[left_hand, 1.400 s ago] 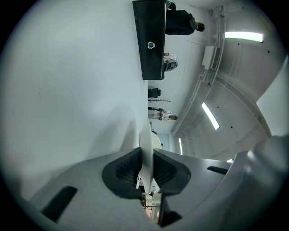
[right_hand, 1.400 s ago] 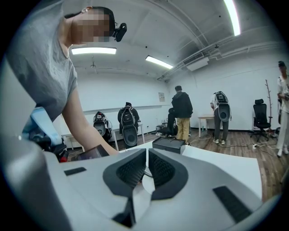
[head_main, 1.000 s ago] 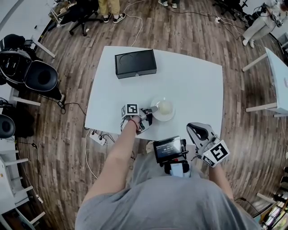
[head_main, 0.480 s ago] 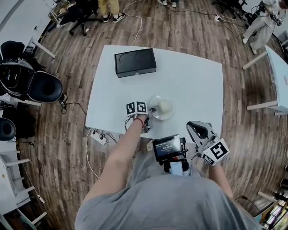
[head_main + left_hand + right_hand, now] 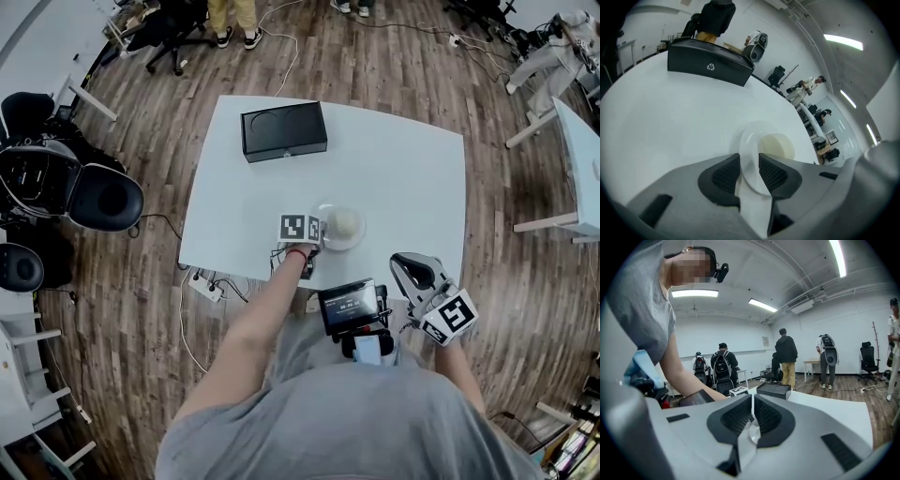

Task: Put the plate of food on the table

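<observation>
1. Now the left gripper (image 5: 316, 234) has its jaws clamped on the near rim of the plate (image 5: 357, 240), which carries a pale round piece of food (image 5: 344, 222).
2. The plate is at the near part of the white table (image 5: 403, 178), well apart from the black box (image 5: 284, 131) at the far edge. Whether its base touches the tabletop cannot be told.
3. Compared with a second ago, the left gripper's marker cube has swung up and to the right, closer to the plate. The forearm now reaches in straighter from below.
4. The plate itself has barely shifted over that second.
5. The right gripper (image 5: 753, 404) is where it was, off the table's near edge beside the person's body, with its jaws pressed together on nothing.
</observation>
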`<state>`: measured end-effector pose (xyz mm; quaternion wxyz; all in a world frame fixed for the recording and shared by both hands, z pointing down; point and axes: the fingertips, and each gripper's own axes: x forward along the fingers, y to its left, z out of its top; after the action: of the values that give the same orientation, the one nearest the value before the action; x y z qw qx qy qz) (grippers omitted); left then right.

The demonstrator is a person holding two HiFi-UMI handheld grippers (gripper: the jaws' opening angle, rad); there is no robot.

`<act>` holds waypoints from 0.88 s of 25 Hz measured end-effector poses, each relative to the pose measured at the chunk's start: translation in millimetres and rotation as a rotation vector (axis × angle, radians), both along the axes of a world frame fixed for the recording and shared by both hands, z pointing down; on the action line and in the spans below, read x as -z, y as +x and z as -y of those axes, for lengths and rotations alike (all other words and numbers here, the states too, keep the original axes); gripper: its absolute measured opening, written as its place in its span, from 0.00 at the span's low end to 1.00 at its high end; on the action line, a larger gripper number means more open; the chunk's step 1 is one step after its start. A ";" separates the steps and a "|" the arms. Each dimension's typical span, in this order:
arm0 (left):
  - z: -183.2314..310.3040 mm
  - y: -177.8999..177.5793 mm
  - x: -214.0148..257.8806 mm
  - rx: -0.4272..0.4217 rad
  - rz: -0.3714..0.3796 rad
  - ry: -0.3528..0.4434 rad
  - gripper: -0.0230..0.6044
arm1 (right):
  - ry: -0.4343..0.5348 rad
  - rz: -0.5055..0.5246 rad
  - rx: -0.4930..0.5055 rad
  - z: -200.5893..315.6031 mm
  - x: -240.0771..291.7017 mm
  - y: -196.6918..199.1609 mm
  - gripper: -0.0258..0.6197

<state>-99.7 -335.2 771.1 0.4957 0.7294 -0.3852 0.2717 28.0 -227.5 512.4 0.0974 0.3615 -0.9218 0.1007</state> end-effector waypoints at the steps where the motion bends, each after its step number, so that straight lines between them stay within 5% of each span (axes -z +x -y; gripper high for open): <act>1: 0.2 -2.5 -0.9 -0.016 0.028 0.016 0.22 | 0.000 -0.001 0.000 0.0 -0.6 0.1 0.09; 10: -4.2 -13.8 8.2 -0.127 0.150 0.117 0.21 | 0.004 0.004 -0.008 0.2 -0.3 0.4 0.09; 22: -15.3 -13.7 78.3 -0.263 0.055 0.299 0.20 | 0.036 0.053 -0.043 3.8 14.1 5.1 0.09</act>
<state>-113.3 -319.9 692.7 0.3316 0.8313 -0.3360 0.2935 33.0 -231.2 498.3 0.0641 0.3799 -0.9178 0.0959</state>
